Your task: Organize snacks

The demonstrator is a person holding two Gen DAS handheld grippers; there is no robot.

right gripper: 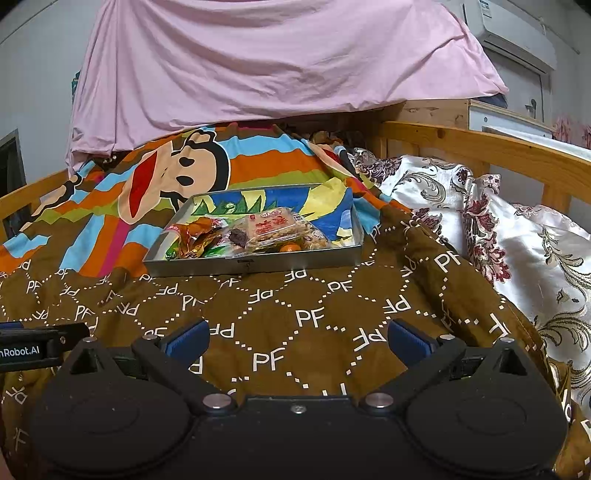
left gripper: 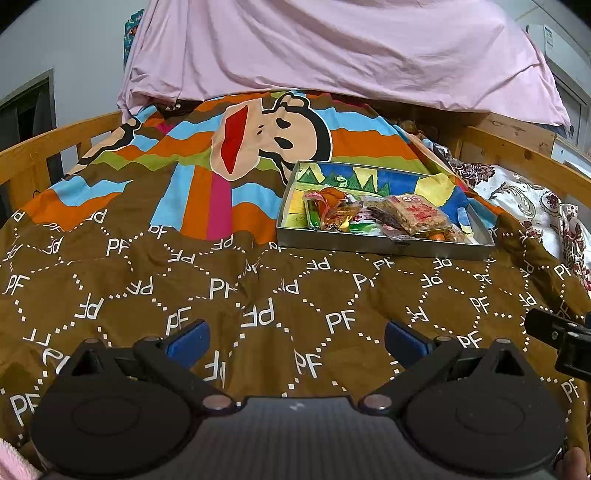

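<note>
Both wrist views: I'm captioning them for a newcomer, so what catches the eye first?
The cartoon monkey face on the striped bedspread, at the far end of the bed. Nearer, a metal tray piled with snack packets sits on the brown quilt. Behind hangs a pink sheet.

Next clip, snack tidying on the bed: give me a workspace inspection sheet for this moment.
Surface: brown quilt printed with white PF letters, rumpled, on a wooden-railed bed.
Job's things: shallow grey metal tray on the quilt, holding a heap of wrapped snack packets.
Clutter: white floral satin bedding right of the tray.
Grippers: left gripper and right gripper both open, empty, short of the tray.
Cables: nothing seen.
Surroundings: draped pink sheet, wall air conditioner.
</note>
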